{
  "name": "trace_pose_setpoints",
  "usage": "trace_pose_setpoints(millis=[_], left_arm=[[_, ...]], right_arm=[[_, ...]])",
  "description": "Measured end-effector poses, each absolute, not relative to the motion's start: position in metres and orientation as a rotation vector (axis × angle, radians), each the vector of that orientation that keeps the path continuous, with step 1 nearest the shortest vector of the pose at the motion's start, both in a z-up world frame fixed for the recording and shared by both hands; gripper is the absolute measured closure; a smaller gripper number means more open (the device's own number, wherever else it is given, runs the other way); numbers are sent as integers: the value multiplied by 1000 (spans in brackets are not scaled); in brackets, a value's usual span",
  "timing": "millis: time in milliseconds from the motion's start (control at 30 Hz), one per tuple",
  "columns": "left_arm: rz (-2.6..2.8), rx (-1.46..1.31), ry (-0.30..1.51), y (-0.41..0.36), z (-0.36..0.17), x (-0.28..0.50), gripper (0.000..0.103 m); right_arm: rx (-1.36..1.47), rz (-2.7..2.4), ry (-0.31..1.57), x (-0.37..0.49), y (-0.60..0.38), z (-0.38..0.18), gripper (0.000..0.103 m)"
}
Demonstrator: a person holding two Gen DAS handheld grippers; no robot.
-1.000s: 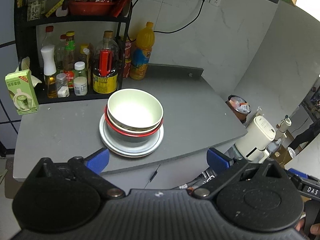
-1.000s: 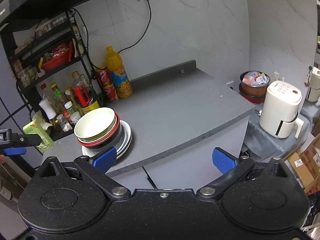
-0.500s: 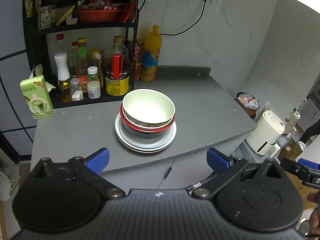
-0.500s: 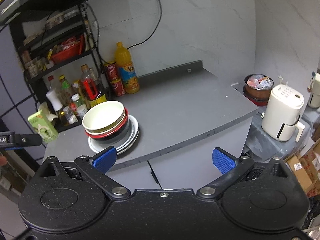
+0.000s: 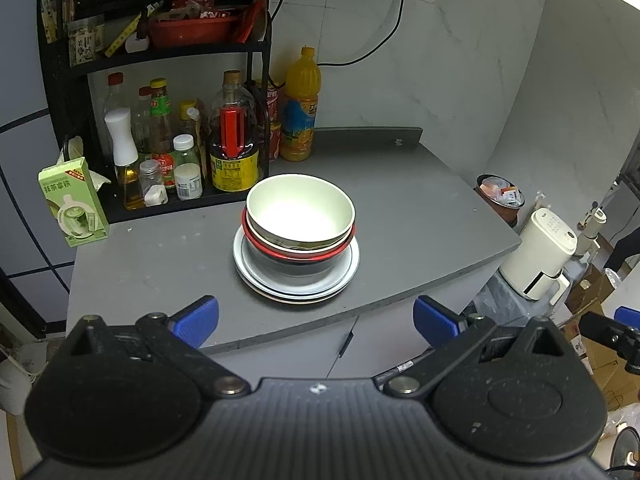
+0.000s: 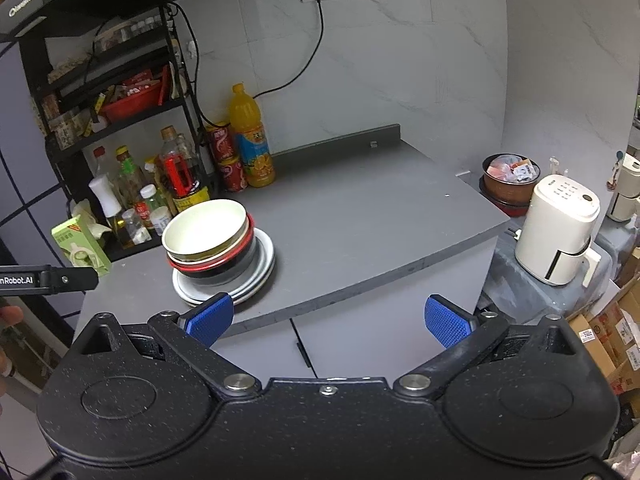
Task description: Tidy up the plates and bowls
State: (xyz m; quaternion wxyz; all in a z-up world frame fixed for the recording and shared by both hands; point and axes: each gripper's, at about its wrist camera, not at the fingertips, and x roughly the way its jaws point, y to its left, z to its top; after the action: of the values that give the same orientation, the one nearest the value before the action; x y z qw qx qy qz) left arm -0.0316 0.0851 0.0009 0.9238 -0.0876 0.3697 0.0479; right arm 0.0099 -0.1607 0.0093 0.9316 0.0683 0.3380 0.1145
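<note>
1. A stack of dishes is seen on the grey desk (image 5: 400,216), toward its left half and near the front edge.
2. The stack is topped by a cream bowl (image 5: 300,208), which is nested in a red-rimmed bowl (image 5: 304,255); a dark bowl is glimpsed beneath them in the right wrist view.
3. The bowls are carried by a pile of pale plates (image 5: 296,284), laid flat on the desk.
4. The left hand-held gripper (image 5: 316,322) is held in front of the desk edge, apart from the stack; its blue fingertips (image 5: 198,316) are spread wide and nothing is held between them.
5. The right hand-held gripper (image 6: 328,318) is likewise held before the desk front, with its blue pads spread wide and nothing grasped; its left pad (image 6: 210,316) is seen overlapping the plates' near edge in the picture, though contact cannot be judged.
6. A black shelf rack (image 5: 256,80) with sauce bottles is placed behind the stack, and an orange drink bottle (image 5: 300,108) is stood just beside it.
7. A green carton (image 5: 72,202) is stood at the desk's left edge.
8. A white appliance (image 6: 558,232) is seen off the desk to the right.
</note>
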Motion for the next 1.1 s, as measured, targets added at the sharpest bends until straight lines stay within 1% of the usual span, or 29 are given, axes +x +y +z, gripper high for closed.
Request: trace_pose_setpoints(millis=[533,1100], left_arm=[[93,-180,789,91,-6,-27,0],[119,-170,789,91,-1,-34,0]], right_arm=[[136,206,699,18,-166,10,0],[121,234,693,15,-163,15,0]])
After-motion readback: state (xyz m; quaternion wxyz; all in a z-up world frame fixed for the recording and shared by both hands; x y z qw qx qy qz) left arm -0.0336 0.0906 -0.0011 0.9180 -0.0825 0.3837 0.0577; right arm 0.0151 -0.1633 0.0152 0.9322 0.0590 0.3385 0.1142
